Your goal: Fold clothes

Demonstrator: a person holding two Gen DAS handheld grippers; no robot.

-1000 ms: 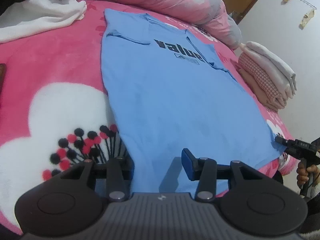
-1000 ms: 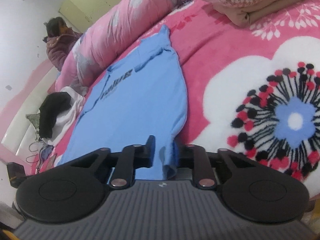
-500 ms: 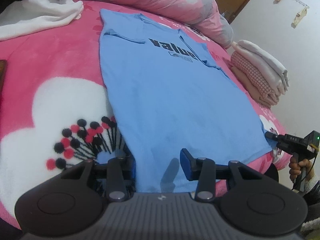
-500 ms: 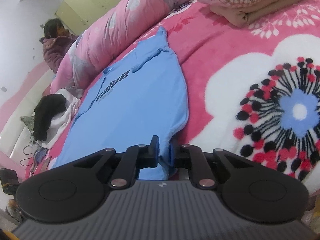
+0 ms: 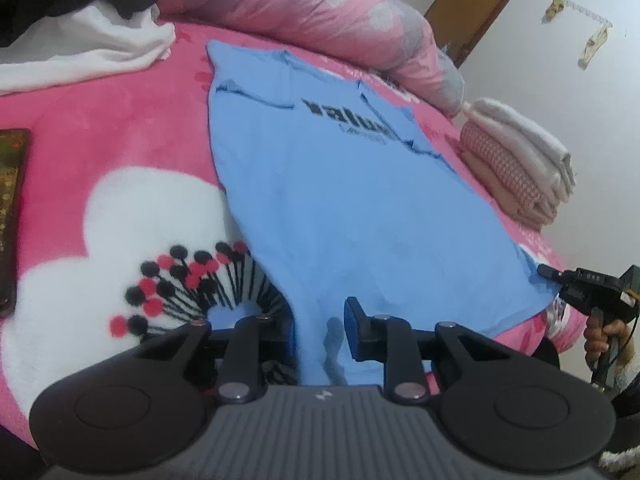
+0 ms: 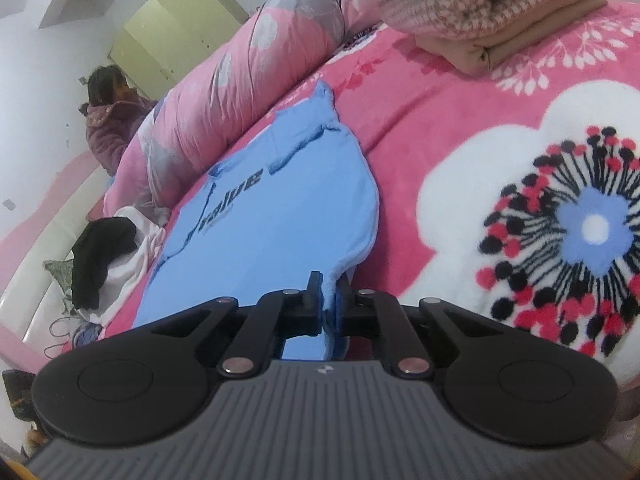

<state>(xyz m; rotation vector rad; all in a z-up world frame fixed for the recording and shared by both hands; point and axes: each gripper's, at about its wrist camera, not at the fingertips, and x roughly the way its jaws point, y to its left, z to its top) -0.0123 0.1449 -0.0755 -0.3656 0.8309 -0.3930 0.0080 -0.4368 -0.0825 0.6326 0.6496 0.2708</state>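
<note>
Pink floral blanket (image 5: 120,128) covers the bed, and a blue T-shirt (image 5: 344,200) lies spread flat on it, collar toward a rolled pink quilt (image 5: 320,12) at the far edge. Its black lettering faces up. The left gripper (image 5: 320,328) sits at the shirt's near hem by the left corner; its jaws are closing, with the hem between them and a gap showing beside the right finger. The right gripper (image 6: 329,308) is clamped on the hem's other corner, blue cloth bunched between its fingers; from the left wrist view it shows at the shirt's right corner, held by a hand (image 5: 600,336). Folded clothes (image 5: 516,168) are stacked to the right of the shirt. White and black garments (image 5: 80,36) lie heaped at the far left. A person (image 6: 112,120) sits beyond the quilt.
</note>
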